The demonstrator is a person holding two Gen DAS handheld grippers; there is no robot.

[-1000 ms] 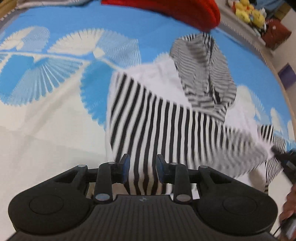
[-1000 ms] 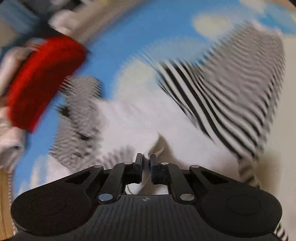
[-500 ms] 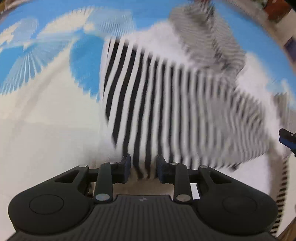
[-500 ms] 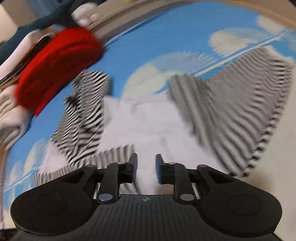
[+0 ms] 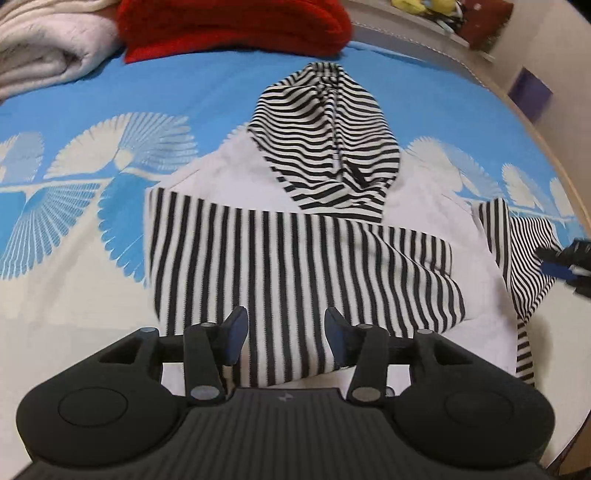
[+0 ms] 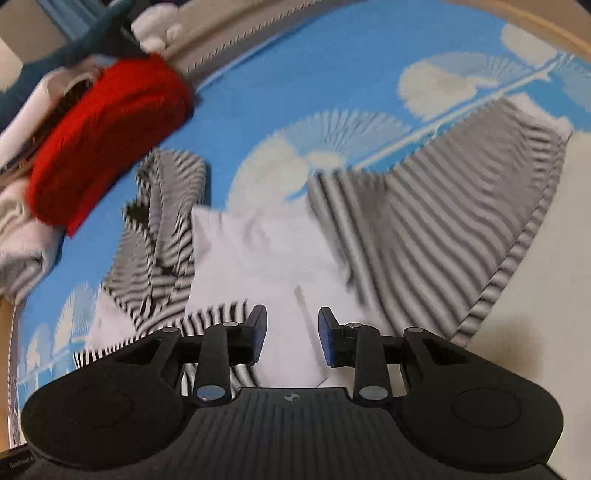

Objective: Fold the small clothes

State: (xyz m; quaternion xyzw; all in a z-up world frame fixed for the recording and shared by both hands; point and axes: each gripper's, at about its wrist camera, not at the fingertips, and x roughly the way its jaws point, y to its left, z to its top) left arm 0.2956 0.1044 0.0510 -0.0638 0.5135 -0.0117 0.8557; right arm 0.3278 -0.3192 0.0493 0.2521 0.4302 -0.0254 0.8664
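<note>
A small white hoodie (image 5: 417, 206) lies flat on the blue sheet (image 5: 184, 92), its black-and-white striped hood (image 5: 325, 136) pointing away from me. One striped sleeve (image 5: 280, 258) lies folded across the body. My left gripper (image 5: 282, 321) hovers over that sleeve's near edge; its jaws are opening and pinch nothing. The other striped sleeve (image 5: 517, 251) sticks out to the right, with my right gripper (image 5: 565, 262) beside it. In the blurred right wrist view my right gripper (image 6: 291, 317) is above the white body (image 6: 258, 251), its jaws opening with nothing between them.
A folded red garment (image 5: 236, 26) and a folded cream blanket (image 5: 48, 59) lie at the far side of the bed. The bed's wooden edge (image 5: 546, 140) curves along the right. Soft toys (image 5: 424, 5) sit beyond it.
The left gripper carried the striped sleeve across the body, let it go and drew back. The right gripper, first shut on white fabric, has opened and lifted away.
</note>
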